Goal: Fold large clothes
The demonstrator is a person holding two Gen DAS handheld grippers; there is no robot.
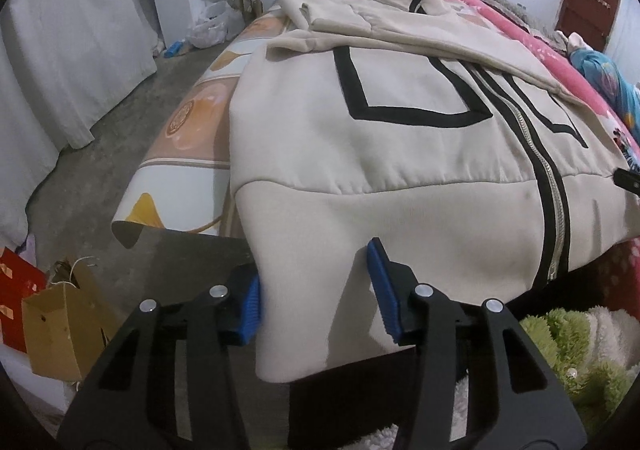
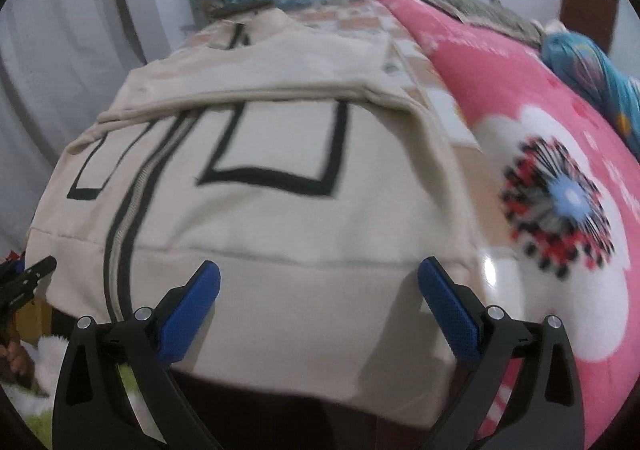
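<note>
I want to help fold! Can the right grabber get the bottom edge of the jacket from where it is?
Probably yes. The right gripper is open, and the jacket hem hangs over the bed edge right between its blue fingers, with nothing in between.

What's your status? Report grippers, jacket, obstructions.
Left gripper open at jacket hem corner. Right gripper open astride hem. Sleeves folded in. Nothing blocking.

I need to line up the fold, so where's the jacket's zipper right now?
In the left wrist view the zipper runs down the jacket right of centre; in the right wrist view it is on the left.
</note>
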